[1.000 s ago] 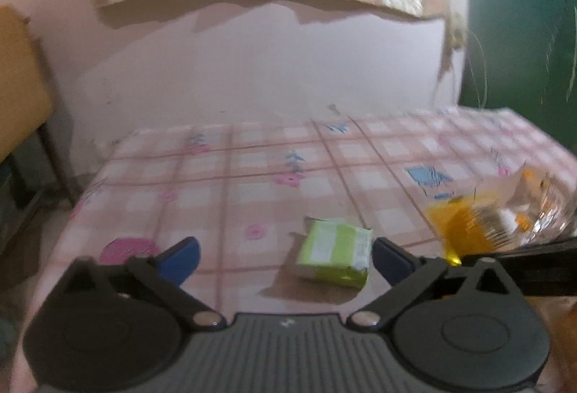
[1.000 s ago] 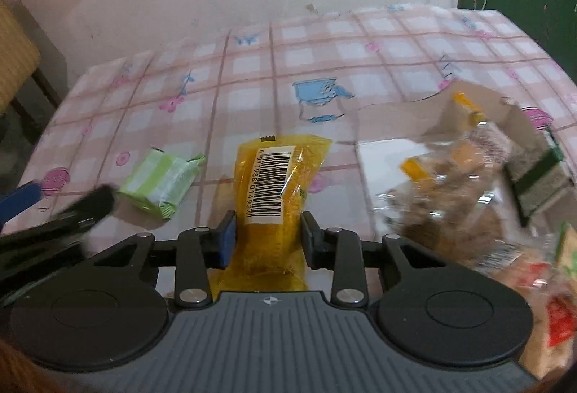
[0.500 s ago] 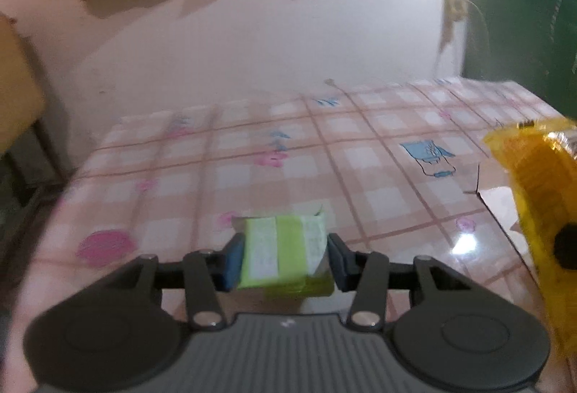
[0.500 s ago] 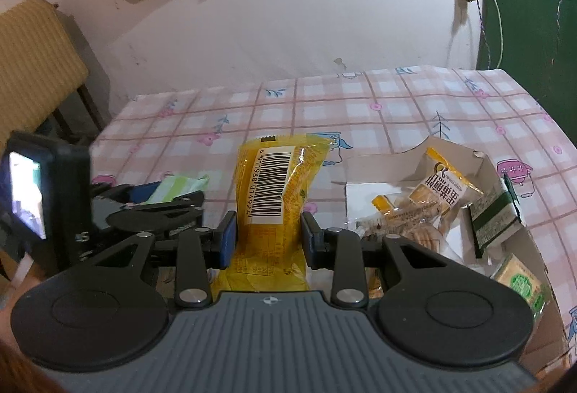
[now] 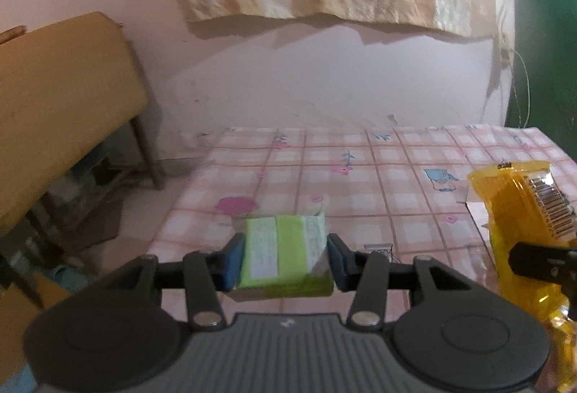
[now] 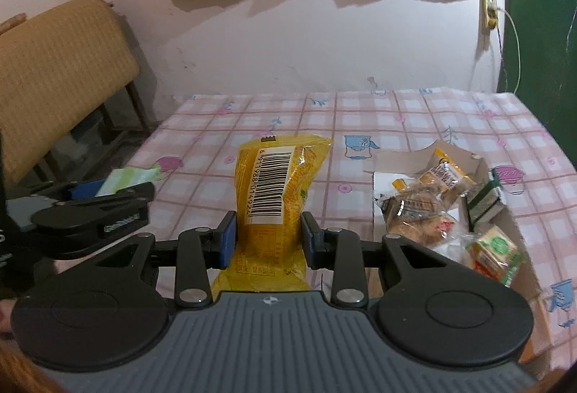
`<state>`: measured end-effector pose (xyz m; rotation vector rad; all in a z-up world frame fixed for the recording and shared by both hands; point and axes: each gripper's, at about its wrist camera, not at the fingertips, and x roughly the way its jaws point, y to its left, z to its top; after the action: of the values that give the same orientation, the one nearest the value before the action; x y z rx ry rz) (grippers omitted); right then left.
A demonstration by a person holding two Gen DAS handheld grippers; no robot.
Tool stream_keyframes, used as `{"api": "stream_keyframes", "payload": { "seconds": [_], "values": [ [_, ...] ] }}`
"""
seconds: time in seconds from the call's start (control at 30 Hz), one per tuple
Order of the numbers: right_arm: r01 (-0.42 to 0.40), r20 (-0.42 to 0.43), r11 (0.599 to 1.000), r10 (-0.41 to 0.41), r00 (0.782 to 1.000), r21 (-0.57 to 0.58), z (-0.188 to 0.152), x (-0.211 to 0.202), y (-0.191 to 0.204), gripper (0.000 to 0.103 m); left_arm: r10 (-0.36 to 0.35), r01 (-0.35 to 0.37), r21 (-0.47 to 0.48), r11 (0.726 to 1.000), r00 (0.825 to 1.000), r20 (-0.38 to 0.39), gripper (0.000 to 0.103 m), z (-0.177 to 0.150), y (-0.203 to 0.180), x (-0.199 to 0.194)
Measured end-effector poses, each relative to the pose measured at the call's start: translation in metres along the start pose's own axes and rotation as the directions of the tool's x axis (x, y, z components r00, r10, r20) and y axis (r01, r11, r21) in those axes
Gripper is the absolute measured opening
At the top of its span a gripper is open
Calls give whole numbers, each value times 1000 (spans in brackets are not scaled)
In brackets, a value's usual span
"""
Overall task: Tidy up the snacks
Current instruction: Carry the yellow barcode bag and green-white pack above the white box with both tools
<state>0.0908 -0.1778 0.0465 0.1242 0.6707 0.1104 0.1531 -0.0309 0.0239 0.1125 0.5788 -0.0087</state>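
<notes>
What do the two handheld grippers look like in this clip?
Both match: the left gripper and right gripper have a ribbed grey body, two round black discs, black linkage arms with silver pivot screws, and blue-padded jaws. A small white emblem marks each body. No cables or sleeves show.

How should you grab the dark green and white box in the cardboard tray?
Probably from above, pinching the two long flat sides of the dark green and white box. It stands on edge at the right side of the cardboard tray, with the clear cookie bag crowding its left, so its top is freest.
</notes>
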Motion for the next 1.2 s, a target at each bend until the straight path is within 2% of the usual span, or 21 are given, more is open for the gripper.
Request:
{"api": "stream_keyframes", "payload": {
  "seconds": [0.27,0.5,0.93,1.2],
  "values": [
    [-10,45,1000,11,999,-30,-13,-51,3,38,14,-12,-47,999,999,30,47,-11,1,-57],
    [-15,69,999,17,997,-31,-20,-80,-3,38,0,3,-85,996,999,33,47,-21,-4,-88],
    [-9,114,1000,12,993,-29,-31,-123,-6,38,-12,16,-75,997,998,60,47,-28,-20,-116],
    [12,133,1000,-9,991,-21,-33,-133,-10,38,-32,37,-63,997,997,70,47,-28,-31,-122]
  ]
}}
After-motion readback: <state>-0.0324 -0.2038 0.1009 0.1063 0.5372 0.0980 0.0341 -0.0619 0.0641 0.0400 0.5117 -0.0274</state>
